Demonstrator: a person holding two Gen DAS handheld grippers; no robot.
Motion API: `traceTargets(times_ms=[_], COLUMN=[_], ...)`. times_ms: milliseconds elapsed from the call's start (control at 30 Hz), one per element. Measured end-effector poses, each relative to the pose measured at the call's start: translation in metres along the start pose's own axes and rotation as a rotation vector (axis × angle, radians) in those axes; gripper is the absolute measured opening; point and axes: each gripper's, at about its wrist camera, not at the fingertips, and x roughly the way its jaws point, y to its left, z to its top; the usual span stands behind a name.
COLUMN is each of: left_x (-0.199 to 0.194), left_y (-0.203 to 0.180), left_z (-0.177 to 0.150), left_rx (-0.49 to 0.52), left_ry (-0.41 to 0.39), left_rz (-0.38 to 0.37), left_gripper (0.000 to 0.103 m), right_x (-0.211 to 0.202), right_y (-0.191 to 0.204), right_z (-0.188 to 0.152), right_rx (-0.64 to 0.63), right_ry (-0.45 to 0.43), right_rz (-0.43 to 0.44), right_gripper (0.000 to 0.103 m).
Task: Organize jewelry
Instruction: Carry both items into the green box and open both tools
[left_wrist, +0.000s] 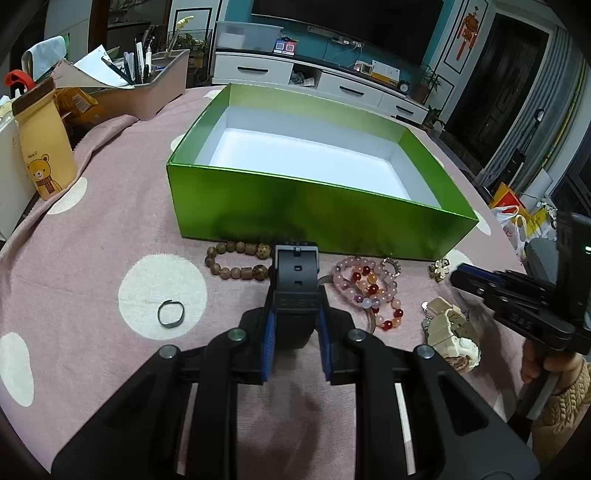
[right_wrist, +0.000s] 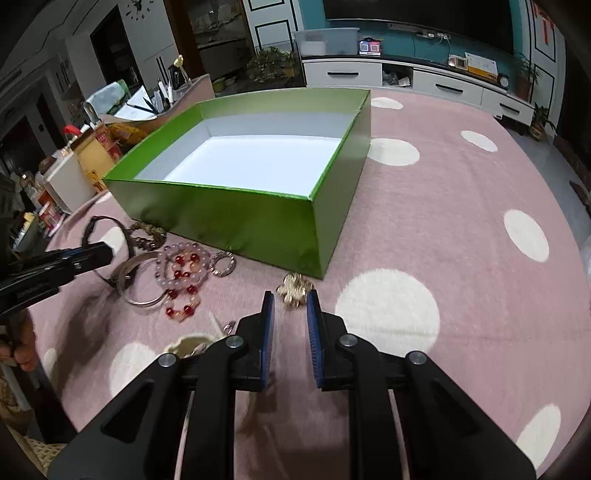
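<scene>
Jewelry is seen laid out on a bench covered by a pink cloth with white dots (right_wrist: 388, 314), along the near wall of an open green box (left_wrist: 303, 214) whose white interior holds nothing visible. A black watch (left_wrist: 295, 280) is gripped by its strap between the blue pads of the left claw (left_wrist: 295, 314), which is closed on it just in front of the box. A wooden bead bracelet (left_wrist: 236, 260) is noted to the left of the watch, a small dark ring (left_wrist: 170, 313) further left on a white dot, and a pile of pink and red bead bracelets (left_wrist: 365, 291) to the right, with a cream watch (left_wrist: 450, 332) nearer the right edge. The right claw (right_wrist: 290, 317) is held partly open and grips nothing; a gold brooch (right_wrist: 295, 290) lies on the cloth just beyond its fingertips, near the box corner. A silver bangle (right_wrist: 136, 284) and a small sparkly ring-shaped piece (right_wrist: 222, 264) are recorded beside the beads in the right wrist view. At the far left of the bench a yellow bear-print pouch (left_wrist: 44, 155) and a pen holder tray (left_wrist: 147, 85) are observed. Behind the bench, a white cabinet (left_wrist: 325, 81) stands below a dark television on a teal wall.
</scene>
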Motion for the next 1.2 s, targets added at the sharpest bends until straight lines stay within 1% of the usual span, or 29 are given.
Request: traceTargets(times_ms=[67, 200, 300, 400, 500, 667, 800, 900, 1067, 1200], left_x=[-0.002, -0.008, -0.011, -0.015, -0.022, -0.042, -0.055, -0.061, -0.054, -0.035], left_y=[0.0, 0.001, 0.002, 0.003, 0.003, -0.002, -0.003, -0.004, -0.003, -0.001], left_z=[0.001, 0.003, 0.005, 0.006, 0.008, 0.016, 0.029, 0.041, 0.07, 0.094], left_rx=[-0.003, -0.003, -0.007, -0.012, -0.014, -0.002, 0.002, 0.011, 0.019, 0.009], left_ry=[-0.004, -0.016, -0.022, -0.03, -0.041, -0.089, -0.125, -0.152, -0.168, -0.161], left_rz=[-0.004, -0.01, -0.011, -0.014, -0.023, -0.041, -0.051, -0.042, -0.027, -0.011], left_gripper=[0.019, 0.019, 0.019, 0.019, 0.019, 0.019, 0.019, 0.019, 0.019, 0.019], right_x=[0.007, 0.019, 0.023, 0.022, 0.016, -0.01, -0.034, -0.046, -0.044, -0.032], right_y=[0.0, 0.003, 0.005, 0.005, 0.007, 0.01, 0.013, 0.017, 0.02, 0.016], right_z=[0.004, 0.008, 0.007, 0.006, 0.003, 0.006, 0.016, 0.026, 0.048, 0.067], right_rx=[-0.014, -0.032, -0.045, -0.052, -0.061, -0.06, -0.063, -0.074, -0.078, -0.061], right_ry=[0.014, 0.043, 0.049, 0.037, 0.026, -0.025, -0.085, -0.13, -0.165, -0.183], right_rz=[-0.015, -0.027, -0.038, -0.039, -0.03, -0.003, 0.025, 0.048, 0.041, 0.033], right_gripper=[0.018, 0.022, 0.022, 0.019, 0.019, 0.019, 0.019, 0.019, 0.019, 0.019])
